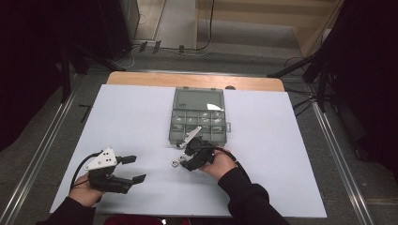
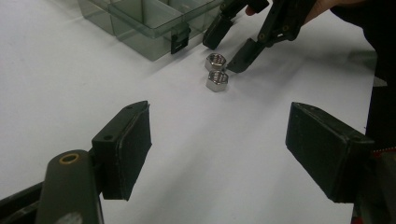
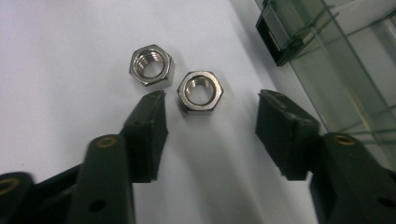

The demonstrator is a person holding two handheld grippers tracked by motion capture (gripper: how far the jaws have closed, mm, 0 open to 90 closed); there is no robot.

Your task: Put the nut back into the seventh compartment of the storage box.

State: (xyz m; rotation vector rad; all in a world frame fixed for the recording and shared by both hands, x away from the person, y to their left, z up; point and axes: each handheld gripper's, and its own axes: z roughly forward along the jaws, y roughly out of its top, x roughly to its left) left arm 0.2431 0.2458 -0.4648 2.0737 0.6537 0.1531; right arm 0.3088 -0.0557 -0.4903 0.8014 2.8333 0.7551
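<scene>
Right gripper [image 3: 210, 109] tilted down — jaws apart, flanking nut [image 3: 200, 90]

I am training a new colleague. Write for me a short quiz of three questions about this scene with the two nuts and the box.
1. True or false: the right hand-held gripper is shut on a nut.
2. How many hex nuts lie on the white table? A) one B) two C) four
3. Fill in: the left hand-held gripper holds ____.

Key
1. False. Its jaws stand open, and the nearer nut lies between the tips, not yet clamped.
2. B. The second nut lies close beside the first, both flat with the threaded hole up, next to the clear compartment box.
3. Nothing. Its jaws are open over bare table.
</scene>
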